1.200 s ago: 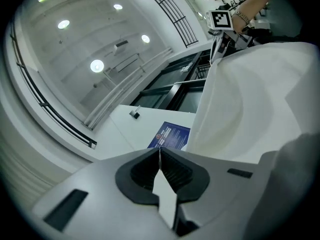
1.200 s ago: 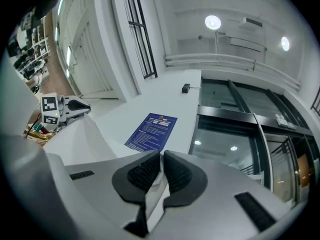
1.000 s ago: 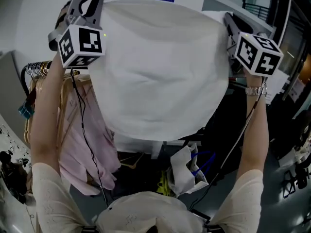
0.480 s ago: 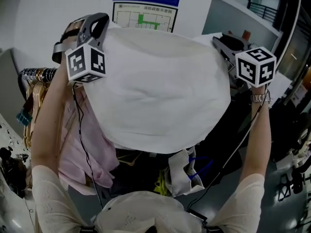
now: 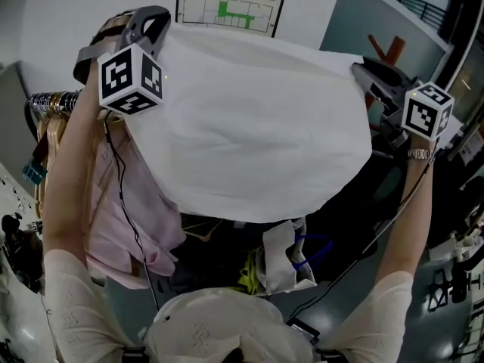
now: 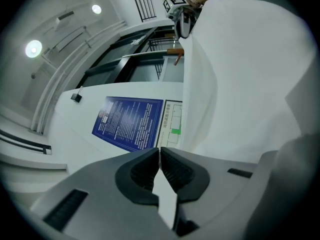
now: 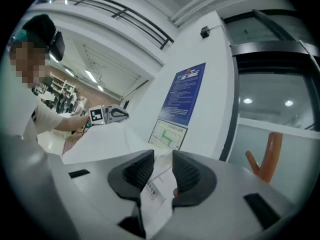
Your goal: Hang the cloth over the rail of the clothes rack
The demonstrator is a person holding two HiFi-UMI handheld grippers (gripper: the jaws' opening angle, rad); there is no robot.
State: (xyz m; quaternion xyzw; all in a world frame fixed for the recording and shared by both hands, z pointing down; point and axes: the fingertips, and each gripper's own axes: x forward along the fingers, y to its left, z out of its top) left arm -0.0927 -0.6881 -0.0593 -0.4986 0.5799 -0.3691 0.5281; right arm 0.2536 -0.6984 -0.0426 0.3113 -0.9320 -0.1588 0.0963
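A white cloth (image 5: 249, 127) hangs spread between my two grippers, held up in front of me. My left gripper (image 5: 160, 35) is shut on its upper left corner; in the left gripper view the jaws (image 6: 159, 154) pinch a strip of the cloth (image 6: 250, 74). My right gripper (image 5: 357, 68) is shut on the upper right corner, and in the right gripper view a labelled fold of the cloth (image 7: 155, 184) sits between its jaws (image 7: 162, 156). The chrome rail (image 5: 53, 100) of the clothes rack shows at the left, below my left gripper; the cloth hides the rest.
Hangers and a pink garment (image 5: 121, 203) hang from the rail on the left. White bags (image 5: 283, 259) lie on the floor below the cloth. A wall with a blue poster (image 5: 231, 6) stands behind. Dark furniture is at the right.
Both grippers have come down with the cloth still stretched between them. The right gripper has shifted to the right and lower in the head view, spreading the cloth wider.
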